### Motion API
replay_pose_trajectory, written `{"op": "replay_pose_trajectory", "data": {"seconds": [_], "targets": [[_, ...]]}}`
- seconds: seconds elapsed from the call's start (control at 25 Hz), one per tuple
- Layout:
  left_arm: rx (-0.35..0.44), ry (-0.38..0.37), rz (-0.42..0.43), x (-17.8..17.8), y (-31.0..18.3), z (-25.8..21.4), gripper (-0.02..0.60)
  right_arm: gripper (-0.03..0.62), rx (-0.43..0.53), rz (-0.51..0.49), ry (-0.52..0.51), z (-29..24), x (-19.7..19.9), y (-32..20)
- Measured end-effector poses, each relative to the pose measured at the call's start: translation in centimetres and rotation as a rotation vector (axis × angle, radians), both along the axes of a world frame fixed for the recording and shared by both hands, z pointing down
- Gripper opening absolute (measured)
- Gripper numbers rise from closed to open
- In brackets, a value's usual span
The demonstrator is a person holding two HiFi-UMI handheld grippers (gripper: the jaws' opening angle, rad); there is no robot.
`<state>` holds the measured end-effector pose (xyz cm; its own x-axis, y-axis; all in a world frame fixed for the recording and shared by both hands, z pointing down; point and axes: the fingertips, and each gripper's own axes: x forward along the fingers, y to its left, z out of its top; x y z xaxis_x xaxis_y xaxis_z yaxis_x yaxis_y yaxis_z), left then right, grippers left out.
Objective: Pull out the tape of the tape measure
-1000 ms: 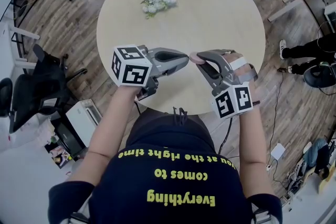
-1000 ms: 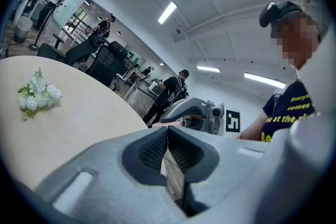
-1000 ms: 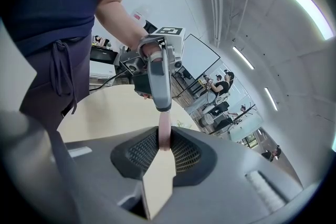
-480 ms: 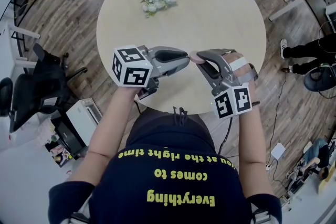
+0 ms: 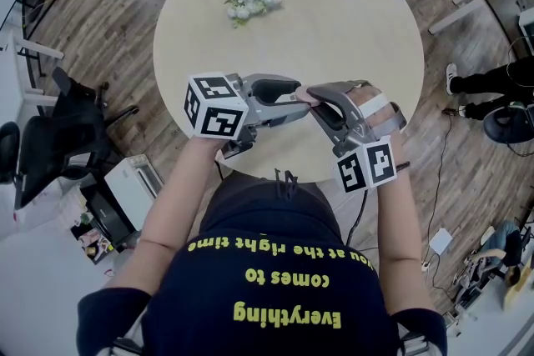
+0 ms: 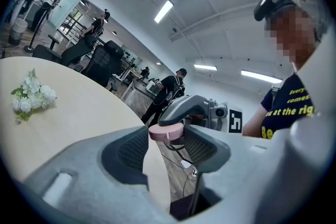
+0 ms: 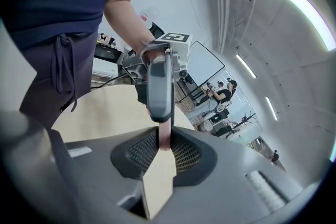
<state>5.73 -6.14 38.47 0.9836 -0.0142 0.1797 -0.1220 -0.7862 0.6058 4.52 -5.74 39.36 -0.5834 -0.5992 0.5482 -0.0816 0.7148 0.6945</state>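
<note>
The left tool, clamped shut a second ago, is opening its jaws around the pink tape measure, which the right tool grips edge-on over the surface near its 6 o'clock rim. No tape shows drawn out, so the pull looks released or unstarted.

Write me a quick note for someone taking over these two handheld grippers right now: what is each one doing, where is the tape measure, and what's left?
Left gripper: jaws opening, pads apart. The pink tape measure sits at their tips, not pressed by them.
Right gripper: shut on the pink tape measure, holding it in the air over the near part of the round table.
Elsewhere: a bunch of white flowers lies on the table's far side, not involved.
Done: tape measure is held up, facing the left gripper.
Left: no drawn-out tape shows. Probably catch the tape's end with the left gripper and pull.
</note>
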Motion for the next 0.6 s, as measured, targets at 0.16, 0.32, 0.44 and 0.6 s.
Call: {"op": "replay_pose_trajectory", "data": {"seconds": [0.16,0.32,0.44,0.6], "targets": [[-0.001,-0.011,0.011,0.4,0.1,0.4,0.218,0.084,0.004,-0.013,-0.010,0.1,-0.4,-0.1],[0.003,-0.023,0.009,0.1,0.0,0.6,0.218,0.086,0.004,-0.011,-0.011,0.2,-0.6,-0.1],[0.019,-0.038,-0.004,0.0,-0.2,1.0,0.219,0.091,-0.002,-0.002,-0.007,0.6,-0.7,-0.4],[0.066,-0.056,-0.008,0.0,-0.4,1.4,0.219,0.100,-0.034,0.005,-0.011,1.1,-0.3,-0.4]]}}
